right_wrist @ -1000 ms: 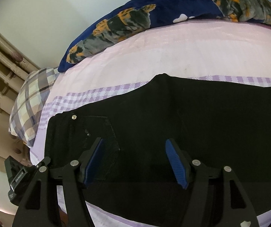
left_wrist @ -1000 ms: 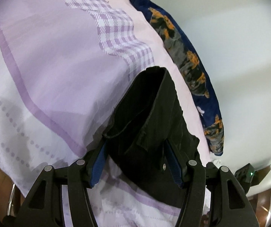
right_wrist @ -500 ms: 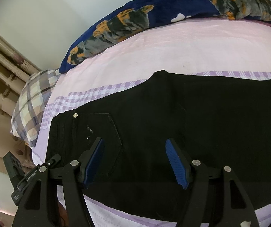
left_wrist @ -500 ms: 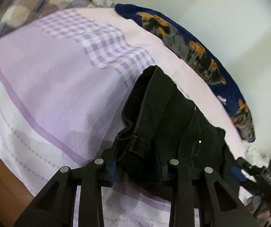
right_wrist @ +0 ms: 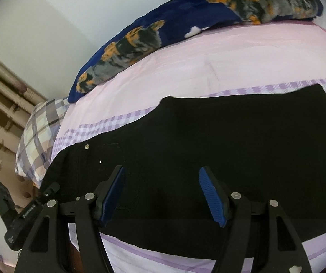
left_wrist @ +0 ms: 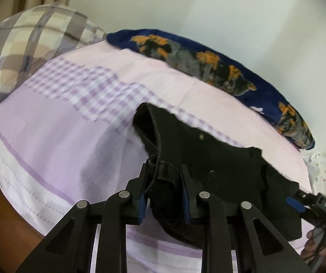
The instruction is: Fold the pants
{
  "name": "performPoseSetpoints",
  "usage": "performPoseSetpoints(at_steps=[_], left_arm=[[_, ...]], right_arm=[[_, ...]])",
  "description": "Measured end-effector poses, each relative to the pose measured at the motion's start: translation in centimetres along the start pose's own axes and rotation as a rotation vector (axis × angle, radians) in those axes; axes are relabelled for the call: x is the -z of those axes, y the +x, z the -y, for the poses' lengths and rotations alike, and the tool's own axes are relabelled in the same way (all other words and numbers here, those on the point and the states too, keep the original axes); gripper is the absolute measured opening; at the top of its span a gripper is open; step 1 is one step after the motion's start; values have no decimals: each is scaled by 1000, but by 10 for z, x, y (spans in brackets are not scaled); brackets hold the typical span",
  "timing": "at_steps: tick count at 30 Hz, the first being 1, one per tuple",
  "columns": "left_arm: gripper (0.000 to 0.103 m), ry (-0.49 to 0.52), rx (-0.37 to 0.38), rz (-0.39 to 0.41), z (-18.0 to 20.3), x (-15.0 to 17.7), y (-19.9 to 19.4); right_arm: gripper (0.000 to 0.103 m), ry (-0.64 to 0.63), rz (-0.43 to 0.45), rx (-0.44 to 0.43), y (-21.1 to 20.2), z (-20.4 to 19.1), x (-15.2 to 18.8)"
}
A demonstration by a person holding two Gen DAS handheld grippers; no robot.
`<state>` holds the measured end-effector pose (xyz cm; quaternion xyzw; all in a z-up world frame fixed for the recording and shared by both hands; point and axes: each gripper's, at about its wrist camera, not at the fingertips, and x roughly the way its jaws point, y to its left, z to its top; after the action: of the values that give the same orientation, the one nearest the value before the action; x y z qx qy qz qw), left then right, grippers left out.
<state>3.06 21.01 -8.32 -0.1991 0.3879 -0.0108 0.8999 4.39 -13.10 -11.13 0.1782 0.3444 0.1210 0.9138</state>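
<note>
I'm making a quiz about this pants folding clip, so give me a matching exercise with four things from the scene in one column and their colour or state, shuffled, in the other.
Things:
1. pants
2. blanket
3. pillow
4. right gripper

Descriptions:
A. beige and grey plaid
B. open above black cloth
C. black, waistband pinched in the closing left gripper
D. navy with orange and grey patches

Pairs: 1-C, 2-D, 3-A, 4-B

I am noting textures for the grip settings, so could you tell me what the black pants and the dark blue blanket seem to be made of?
Black pants: likely matte denim or heavy cotton, given the metal rivet and stitched pocket. Dark blue blanket: probably plush fleece, going by its soft, fuzzy surface.
</note>
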Motion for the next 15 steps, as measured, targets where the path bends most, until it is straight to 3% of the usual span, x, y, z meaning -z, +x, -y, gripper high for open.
performPoseSetpoints(at_steps=[8,15], left_arm=[[19,69,42,34,36,-10,-11],[19,45,62,31,38,-15,-11]], right_arm=[[65,44,33,-4,-16,19,-3],[65,74,48,-10,-22,30,-3]])
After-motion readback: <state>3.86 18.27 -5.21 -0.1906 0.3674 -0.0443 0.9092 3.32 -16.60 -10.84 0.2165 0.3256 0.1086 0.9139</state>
